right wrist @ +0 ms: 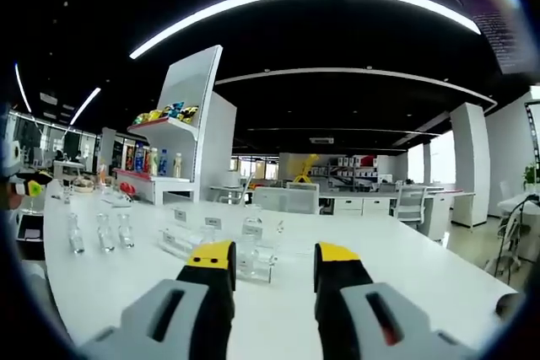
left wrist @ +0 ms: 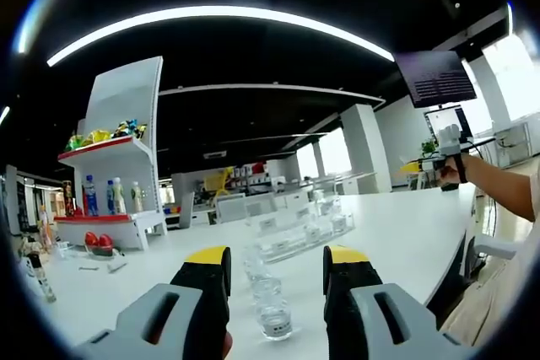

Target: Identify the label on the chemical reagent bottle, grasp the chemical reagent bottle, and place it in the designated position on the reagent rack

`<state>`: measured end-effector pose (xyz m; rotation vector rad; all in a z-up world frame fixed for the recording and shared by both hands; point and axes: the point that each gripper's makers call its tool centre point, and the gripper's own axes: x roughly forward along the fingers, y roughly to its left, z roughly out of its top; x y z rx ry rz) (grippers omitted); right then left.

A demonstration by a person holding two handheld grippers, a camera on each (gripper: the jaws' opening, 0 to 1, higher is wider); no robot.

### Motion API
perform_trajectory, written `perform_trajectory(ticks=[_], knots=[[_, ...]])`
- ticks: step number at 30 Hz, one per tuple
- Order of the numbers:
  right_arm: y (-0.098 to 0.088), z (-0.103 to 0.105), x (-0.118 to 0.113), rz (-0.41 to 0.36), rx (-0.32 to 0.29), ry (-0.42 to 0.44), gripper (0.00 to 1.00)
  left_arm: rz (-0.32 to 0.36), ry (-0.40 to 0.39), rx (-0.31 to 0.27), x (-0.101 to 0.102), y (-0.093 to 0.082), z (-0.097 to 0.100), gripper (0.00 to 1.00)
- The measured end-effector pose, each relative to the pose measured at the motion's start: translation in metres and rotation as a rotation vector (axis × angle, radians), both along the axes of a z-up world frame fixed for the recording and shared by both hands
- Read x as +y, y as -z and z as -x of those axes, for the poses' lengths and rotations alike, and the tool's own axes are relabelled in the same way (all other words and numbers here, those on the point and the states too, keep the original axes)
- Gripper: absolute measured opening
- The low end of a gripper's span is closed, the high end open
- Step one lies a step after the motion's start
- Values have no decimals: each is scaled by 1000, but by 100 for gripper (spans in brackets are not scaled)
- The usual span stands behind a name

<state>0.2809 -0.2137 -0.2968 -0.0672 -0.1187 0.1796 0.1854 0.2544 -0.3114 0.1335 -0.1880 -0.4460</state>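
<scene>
Several small clear reagent bottles stand in a row on the white table (left wrist: 405,242). The nearest bottle (left wrist: 273,314) shows between the yellow-tipped jaws of my left gripper (left wrist: 277,269), which is open and not touching it. Beyond the row lies the clear reagent rack (left wrist: 304,227) with white labels and a few bottles in it. My right gripper (right wrist: 274,263) is open and holds nothing. It points at the same rack (right wrist: 221,242), with three loose bottles (right wrist: 104,232) to its left. The right gripper (left wrist: 449,156) also shows far right in the left gripper view, held in a person's hand.
A white display shelf (left wrist: 118,183) with coloured drink bottles stands at the table's far left end, also seen as the shelf (right wrist: 181,153). Red items (left wrist: 97,240) lie beside it. Office desks and chairs (right wrist: 409,200) stand behind the table. The person's arm (left wrist: 498,187) reaches in from the right.
</scene>
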Motion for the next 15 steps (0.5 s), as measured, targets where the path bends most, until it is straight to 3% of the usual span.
perform_trajectory(ticks=[5,15], knots=[[-7,18,-8,21,-16,14,37,6,-1,-10,-1,-2,3,45],[1,53,-16,41,16,20,38,9,-8,-25,-1,-5,8,45]])
